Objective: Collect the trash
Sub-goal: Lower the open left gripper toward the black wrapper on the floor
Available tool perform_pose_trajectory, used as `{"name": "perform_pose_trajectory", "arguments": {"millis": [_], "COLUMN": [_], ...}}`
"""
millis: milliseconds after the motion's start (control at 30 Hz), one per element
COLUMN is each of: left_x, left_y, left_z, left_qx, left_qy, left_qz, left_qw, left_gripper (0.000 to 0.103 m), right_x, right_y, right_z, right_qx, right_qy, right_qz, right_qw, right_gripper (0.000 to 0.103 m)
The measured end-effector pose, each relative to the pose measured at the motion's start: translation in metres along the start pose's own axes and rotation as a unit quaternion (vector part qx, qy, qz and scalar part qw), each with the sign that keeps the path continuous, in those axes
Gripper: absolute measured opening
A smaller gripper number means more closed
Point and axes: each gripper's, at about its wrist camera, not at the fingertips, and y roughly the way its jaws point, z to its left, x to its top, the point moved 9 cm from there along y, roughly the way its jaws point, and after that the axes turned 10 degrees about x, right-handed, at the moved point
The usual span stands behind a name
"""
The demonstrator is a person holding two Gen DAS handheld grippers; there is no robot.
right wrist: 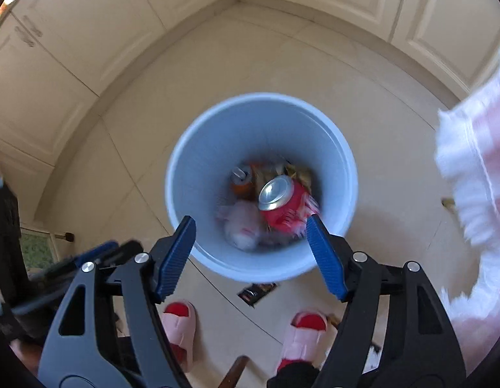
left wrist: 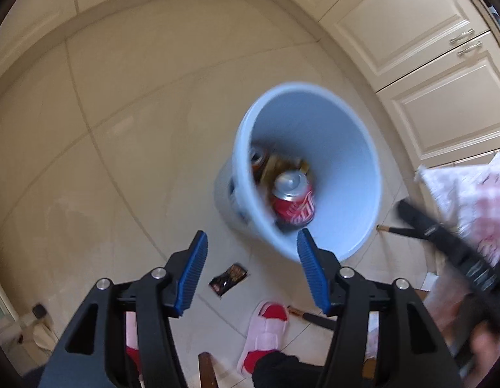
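Observation:
A light blue bin (right wrist: 217,135) stands on the tiled floor, straight below my right gripper (right wrist: 250,221), which is open with nothing between its pads. Inside the bin lies a blurred red soda can (right wrist: 282,203), tilted, beside an orange can (right wrist: 241,179), crumpled pale paper (right wrist: 241,226) and golden wrappers. My left gripper (left wrist: 253,236) is also open and empty, just left of the bin (left wrist: 330,142). The red can (left wrist: 293,202) shows in that view too. A dark snack wrapper (left wrist: 228,278) lies on the floor between the bin and a person's feet.
A person's feet in pink and red slippers (right wrist: 178,326) stand close behind the bin. A pink checked cloth with a white fringe (right wrist: 476,177) hangs at the right. Cream cabinet doors (left wrist: 427,64) line the walls and corner. Dark furniture legs (left wrist: 395,229) rest near the bin.

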Motion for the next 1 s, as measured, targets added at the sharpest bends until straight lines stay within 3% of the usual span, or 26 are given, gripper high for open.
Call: {"name": "perform_pose_trajectory", "arguments": {"millis": [133,267,433,500,633,767,900,1000], "left_x": [-0.042,-0.08,-0.115,-0.125,-0.152,-0.164,-0.156,-0.151], "left_y": [0.029,0.066,0.124,0.148,0.2,0.242,0.272,0.288], "left_z": [0.006,0.001,-0.003,-0.01,-0.014,-0.016,-0.031,-0.035], "left_qx": [0.004,0.03,0.039,0.031,0.016,0.016,0.036,0.063], "left_qy": [-0.01,0.05,0.091,0.107,0.113,0.12,0.187,0.241], "left_qz": [0.01,0.019,0.047,0.051,0.088,0.111,0.082,0.063], "left_qw": [0.9999,0.9981,0.994,0.9925,0.9896,0.9865,0.9782,0.9664], "left_gripper": [0.057,0.057,0.057,0.057,0.057,0.057,0.056,0.056], "right_x": [-0.025,-0.072,-0.128,-0.137,-0.164,-0.191,-0.2,-0.194], "right_y": [-0.016,-0.011,0.04,0.06,0.108,0.136,0.143,0.128], "right_z": [-0.015,-0.03,-0.044,-0.052,-0.077,-0.103,-0.124,-0.14], "right_qx": [-0.029,-0.045,-0.081,-0.092,-0.081,-0.083,-0.091,-0.108], "right_qy": [0.041,0.096,0.101,0.094,0.132,0.175,0.205,0.237], "right_qz": [-0.019,-0.007,0.047,0.049,0.07,0.085,0.083,0.058], "right_qw": [0.999,0.994,0.99,0.99,0.985,0.977,0.971,0.964], "right_gripper": [0.07,0.07,0.07,0.06,0.057,0.057,0.057,0.057]}}
